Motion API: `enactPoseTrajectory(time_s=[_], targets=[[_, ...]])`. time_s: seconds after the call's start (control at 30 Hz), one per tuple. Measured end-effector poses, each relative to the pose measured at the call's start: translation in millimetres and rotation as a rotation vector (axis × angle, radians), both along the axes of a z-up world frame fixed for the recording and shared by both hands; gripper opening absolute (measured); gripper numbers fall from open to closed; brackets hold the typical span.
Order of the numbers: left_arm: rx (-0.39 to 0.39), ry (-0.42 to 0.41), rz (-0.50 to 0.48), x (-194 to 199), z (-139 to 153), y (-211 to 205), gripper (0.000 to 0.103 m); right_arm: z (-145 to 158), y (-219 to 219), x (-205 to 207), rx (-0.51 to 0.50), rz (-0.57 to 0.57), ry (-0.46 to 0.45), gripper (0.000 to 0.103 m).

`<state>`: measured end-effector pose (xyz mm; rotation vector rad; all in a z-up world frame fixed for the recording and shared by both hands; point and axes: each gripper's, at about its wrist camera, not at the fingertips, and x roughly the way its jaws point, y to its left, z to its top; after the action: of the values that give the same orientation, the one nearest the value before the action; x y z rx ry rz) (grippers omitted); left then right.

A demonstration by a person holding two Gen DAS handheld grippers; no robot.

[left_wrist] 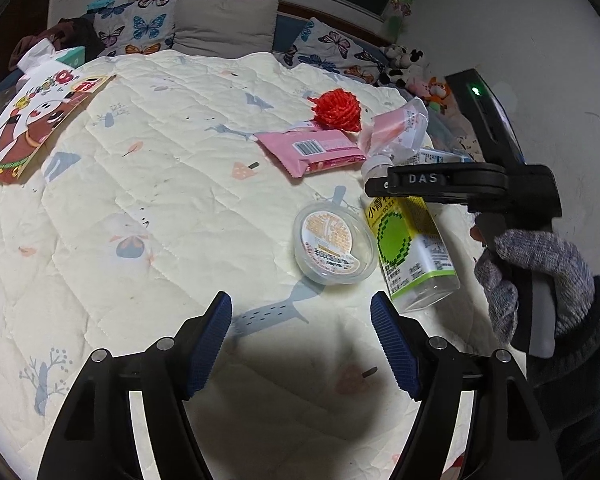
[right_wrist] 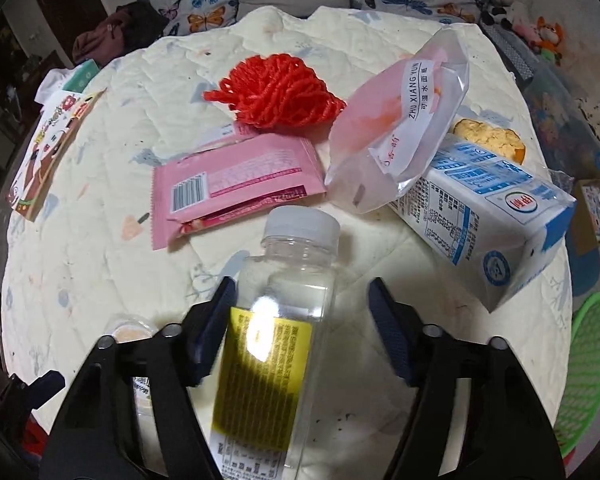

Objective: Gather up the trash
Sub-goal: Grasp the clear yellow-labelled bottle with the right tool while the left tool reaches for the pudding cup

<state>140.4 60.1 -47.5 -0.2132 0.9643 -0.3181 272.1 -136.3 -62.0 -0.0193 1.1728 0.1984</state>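
Currently the right gripper [right_wrist: 302, 312], jaws spread, straddles the clear bottle [right_wrist: 276, 344] lying on the bed quilt [left_wrist: 160, 184]; left gripper [left_wrist: 301, 322] hangs released, near the plastic cup [left_wrist: 334, 246].

The left claw [left_wrist: 302, 336] is built of glossy black plastic arms that fork into angular struts, each joint pinned by a round silver screw head, and its two fingers [left_wrist: 214, 344] carry dark blue pads ribbed with fine horizontal grooves. The right claw [right_wrist: 302, 322] has the same black struts, silver pins and ribbed blue pads, and seen from the side its black body bears raised white letters reading "DAS" and a small green light. The right hand [left_wrist: 540, 276] wears a speckled grey knit glove with bare fingertip skin showing, above a dark sleeve.
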Motion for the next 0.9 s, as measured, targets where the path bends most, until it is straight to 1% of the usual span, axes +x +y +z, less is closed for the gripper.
enactPoseTrajectory(time_s=[0.03, 0.07, 0.23, 0.37, 0.53, 0.6, 0.73, 0.9], targets=[[0.015, -0.004, -0.01, 1, 0, -3, 0.072, 2, -2, 0, 0.016, 0.001, 0.001, 0.052], [0.027, -0.006, -0.017, 2, 0, -6, 0.072, 5, -4, -1, 0.023, 0.002, 0.0, 0.049], [0.08, -0.008, -0.05, 11, -3, -17, 0.073, 28, -17, -22, 0.048, 0.028, -0.05, 0.049], [0.121, 0.003, -0.074, 20, -9, -27, 0.073, 49, -36, -44, 0.099, 0.037, -0.098, 0.048], [0.176, 0.014, -0.099, 32, -17, -44, 0.073, 67, -56, -73, 0.17, 0.038, -0.147, 0.048], [0.182, 0.011, -0.111, 37, -18, -49, 0.073, 74, -64, -86, 0.198, 0.035, -0.176, 0.047], [0.206, 0.01, -0.123, 46, -23, -57, 0.073, 89, -76, -109, 0.219, 0.032, -0.228, 0.047], [0.217, 0.009, -0.126, 55, -26, -62, 0.073, 99, -89, -130, 0.216, 0.038, -0.251, 0.047]])
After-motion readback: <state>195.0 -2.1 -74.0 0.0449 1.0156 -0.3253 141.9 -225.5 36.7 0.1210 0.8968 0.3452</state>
